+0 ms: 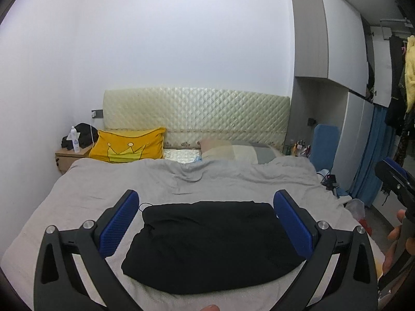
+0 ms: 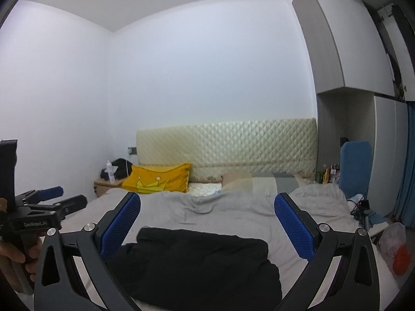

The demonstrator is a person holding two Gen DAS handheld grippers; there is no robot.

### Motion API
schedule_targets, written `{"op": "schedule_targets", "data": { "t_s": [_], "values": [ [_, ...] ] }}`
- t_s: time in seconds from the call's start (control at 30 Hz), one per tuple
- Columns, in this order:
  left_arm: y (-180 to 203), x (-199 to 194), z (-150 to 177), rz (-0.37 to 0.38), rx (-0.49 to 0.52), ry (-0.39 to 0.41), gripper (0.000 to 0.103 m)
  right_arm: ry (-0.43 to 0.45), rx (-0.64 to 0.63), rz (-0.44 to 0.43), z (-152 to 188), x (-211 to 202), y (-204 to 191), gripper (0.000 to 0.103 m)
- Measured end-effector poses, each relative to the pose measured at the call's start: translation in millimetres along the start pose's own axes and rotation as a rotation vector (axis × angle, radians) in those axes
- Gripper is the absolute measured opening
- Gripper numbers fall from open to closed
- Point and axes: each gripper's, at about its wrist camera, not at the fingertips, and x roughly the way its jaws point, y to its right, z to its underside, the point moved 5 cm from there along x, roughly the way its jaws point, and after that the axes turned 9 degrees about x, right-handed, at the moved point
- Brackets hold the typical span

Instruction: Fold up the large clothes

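Far left: a nightstand (image 1: 68, 155), then a yellow pillow (image 1: 129, 147). Near centre on the grey bedspread (image 1: 109, 181): the folded black garment (image 1: 207, 243). My left gripper (image 1: 206, 223) and right gripper (image 2: 207, 226) hovered above it, jaws spread wide, pinching nothing.

Black garment's (image 2: 197, 264) near edge (behind tongs) cut off.

Both grippers are up in the air, the left gripper (image 1: 206, 221) and right gripper (image 2: 207, 224) each with jaws spread wide, nothing between them, pointing slightly downward, hands gripping the handles
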Motion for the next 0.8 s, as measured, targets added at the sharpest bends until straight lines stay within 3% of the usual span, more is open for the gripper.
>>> {"op": "schedule_targets", "data": {
  "t_s": [0.33, 0.8],
  "values": [
    [23, -36, 25, 0.005, 0.042, 0.018, 0.103, 0.004, -0.006, -0.017, 34, -55, -18, 0.103],
    [26, -39, 86, 0.007, -0.016, -0.107, 0.103, -0.161, 0.024, 0.026, 113, -59, -15, 0.103]
  ]
}}
